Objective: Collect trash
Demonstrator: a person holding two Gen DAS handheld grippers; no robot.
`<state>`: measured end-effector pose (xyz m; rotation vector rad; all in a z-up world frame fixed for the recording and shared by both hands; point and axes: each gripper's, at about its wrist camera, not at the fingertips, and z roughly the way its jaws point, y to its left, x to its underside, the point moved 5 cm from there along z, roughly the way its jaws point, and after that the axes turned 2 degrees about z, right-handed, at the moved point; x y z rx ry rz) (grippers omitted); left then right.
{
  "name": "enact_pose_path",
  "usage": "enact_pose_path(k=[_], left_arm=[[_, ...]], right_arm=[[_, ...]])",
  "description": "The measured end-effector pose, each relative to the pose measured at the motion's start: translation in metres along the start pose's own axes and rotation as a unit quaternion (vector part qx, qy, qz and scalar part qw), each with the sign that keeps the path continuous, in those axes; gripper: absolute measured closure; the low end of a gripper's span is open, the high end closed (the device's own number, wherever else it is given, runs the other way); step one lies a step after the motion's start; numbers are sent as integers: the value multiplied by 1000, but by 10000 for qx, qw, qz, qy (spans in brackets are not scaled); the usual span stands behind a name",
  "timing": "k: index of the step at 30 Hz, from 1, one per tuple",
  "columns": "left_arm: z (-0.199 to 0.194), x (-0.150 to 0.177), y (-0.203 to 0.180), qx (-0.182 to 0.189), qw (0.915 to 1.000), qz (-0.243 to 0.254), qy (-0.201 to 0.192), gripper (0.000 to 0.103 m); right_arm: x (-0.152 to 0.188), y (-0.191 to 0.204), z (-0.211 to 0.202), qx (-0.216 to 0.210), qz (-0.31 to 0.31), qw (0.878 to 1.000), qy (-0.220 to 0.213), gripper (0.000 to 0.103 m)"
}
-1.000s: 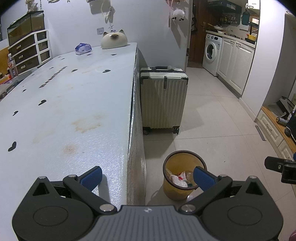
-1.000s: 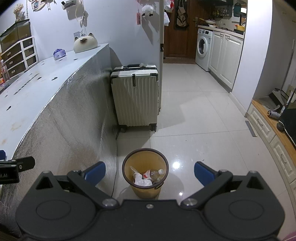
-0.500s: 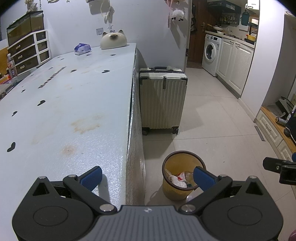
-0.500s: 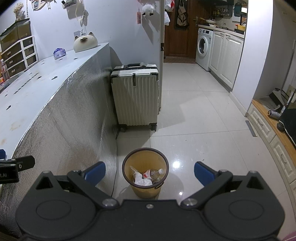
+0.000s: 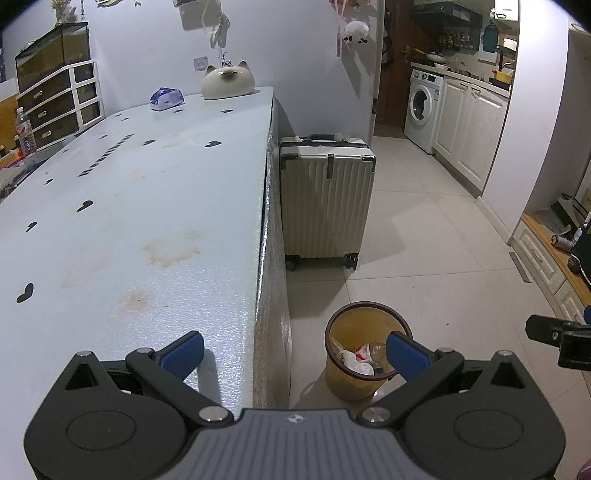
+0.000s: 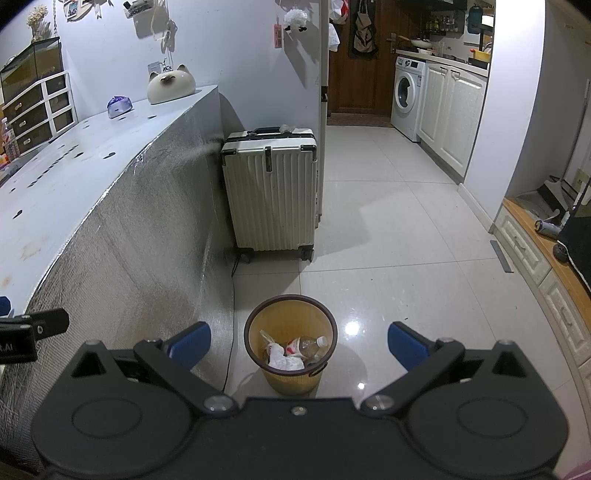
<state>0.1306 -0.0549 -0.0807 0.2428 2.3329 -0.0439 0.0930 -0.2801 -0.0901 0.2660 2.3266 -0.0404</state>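
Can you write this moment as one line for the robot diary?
left claw: open, empty | right claw: open, empty | bin: on floor, holds bottle, paper

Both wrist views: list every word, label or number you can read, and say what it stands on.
".AI": on the left gripper, at the right wrist view's left edge; the start is cut off.
Dark lettering on the table: too skewed to read.
Red label on the bottle in the bin: blurred.
Pink wall tag: too small.
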Motion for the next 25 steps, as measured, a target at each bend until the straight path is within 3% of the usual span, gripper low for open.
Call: enact_pose_path(k=[25], left_arm=[[0, -6, 3, -4, 10000, 4, -29, 0]], right_arm=[[0, -1, 0, -11, 3, 10000, 9, 0]])
